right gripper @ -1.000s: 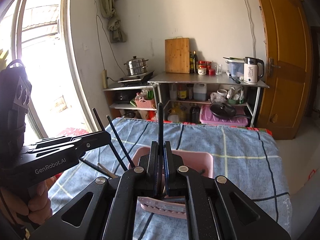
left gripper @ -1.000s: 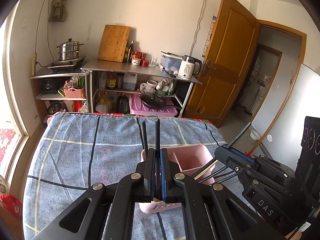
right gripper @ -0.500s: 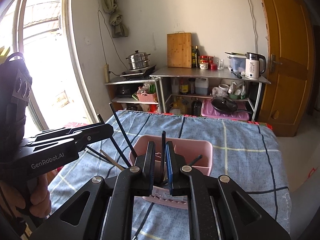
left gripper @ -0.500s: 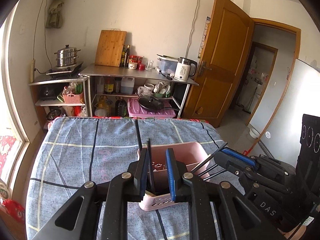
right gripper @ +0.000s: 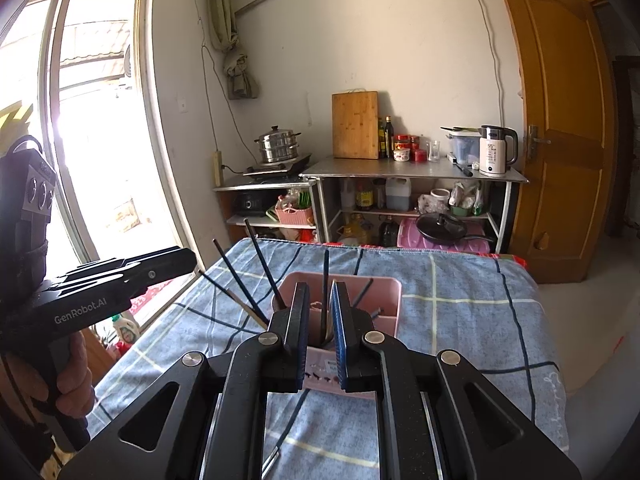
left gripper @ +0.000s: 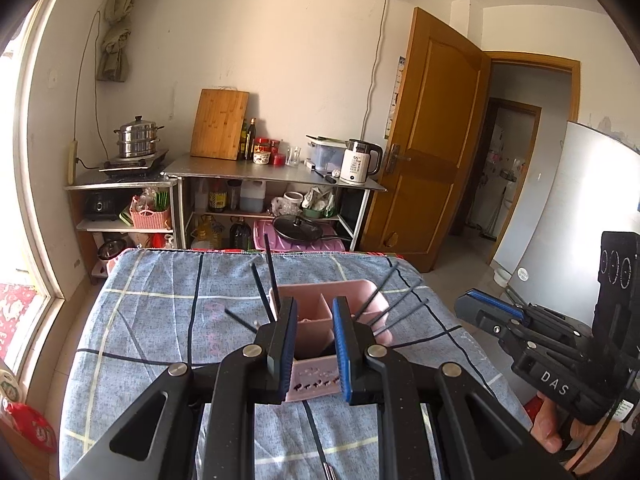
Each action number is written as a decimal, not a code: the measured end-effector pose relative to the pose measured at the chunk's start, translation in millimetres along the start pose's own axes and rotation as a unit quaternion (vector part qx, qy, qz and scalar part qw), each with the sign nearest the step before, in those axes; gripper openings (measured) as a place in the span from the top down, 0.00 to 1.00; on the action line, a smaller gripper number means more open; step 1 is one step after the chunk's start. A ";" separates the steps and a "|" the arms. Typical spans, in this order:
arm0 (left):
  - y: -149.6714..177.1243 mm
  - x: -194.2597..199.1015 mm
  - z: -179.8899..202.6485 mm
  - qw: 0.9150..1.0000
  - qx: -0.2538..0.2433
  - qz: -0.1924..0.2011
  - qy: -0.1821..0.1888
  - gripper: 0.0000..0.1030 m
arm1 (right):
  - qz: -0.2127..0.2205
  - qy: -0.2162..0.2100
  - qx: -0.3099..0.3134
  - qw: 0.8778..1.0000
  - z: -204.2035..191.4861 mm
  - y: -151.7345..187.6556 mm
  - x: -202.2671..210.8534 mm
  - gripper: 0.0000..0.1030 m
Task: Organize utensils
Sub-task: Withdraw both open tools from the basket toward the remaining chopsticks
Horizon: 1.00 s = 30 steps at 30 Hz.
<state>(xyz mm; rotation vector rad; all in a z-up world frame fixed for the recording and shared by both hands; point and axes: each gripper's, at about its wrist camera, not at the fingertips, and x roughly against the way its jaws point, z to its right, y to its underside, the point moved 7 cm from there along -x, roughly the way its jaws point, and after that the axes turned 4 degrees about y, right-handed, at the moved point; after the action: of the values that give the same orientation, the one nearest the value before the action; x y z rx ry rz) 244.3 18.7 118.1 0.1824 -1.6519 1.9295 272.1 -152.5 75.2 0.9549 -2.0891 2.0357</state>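
Above the pink holder (left gripper: 320,320), both tongs (left gripper: 313,346) (right gripper: 319,336) hang slightly parted, empty.

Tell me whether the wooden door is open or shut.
Open: the wooden door stands swung inward, and the doorway beside it shows a hallway beyond.

My left wrist camera looks forward-down along left claw (left gripper: 313,344); right likewise along right claw (right gripper: 319,336); both close over pink holder (left gripper: 320,312), sharing far shelving (right gripper: 412,184).

Access from above to the pink plastic divided utensil holder (left gripper: 320,312) is obstructed by slanted black chopsticks (left gripper: 262,288) fanning left & right. Bare blue checked tablecloth (left gripper: 160,312) is left free either side.
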 end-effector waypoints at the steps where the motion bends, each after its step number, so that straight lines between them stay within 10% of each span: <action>1: 4.7 5.0 2.0 1.000 0.000 0.001 0.001 0.83 | 0.001 0.000 -0.001 1.000 0.1 4.5 5.3 0.89; 30: 195.1 -14.3 4.6 0.991 0.028 -0.131 -0.002 0.83 | -0.086 -0.009 -0.030 0.996 -0.9 134.1 28.3 0.84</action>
<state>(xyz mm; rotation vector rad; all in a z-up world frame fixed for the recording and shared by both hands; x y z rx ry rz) 155.3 -1.9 -55.0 0.4055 -1.4937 1.7774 185.8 -172.0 -29.6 1.1066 -1.9860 1.8782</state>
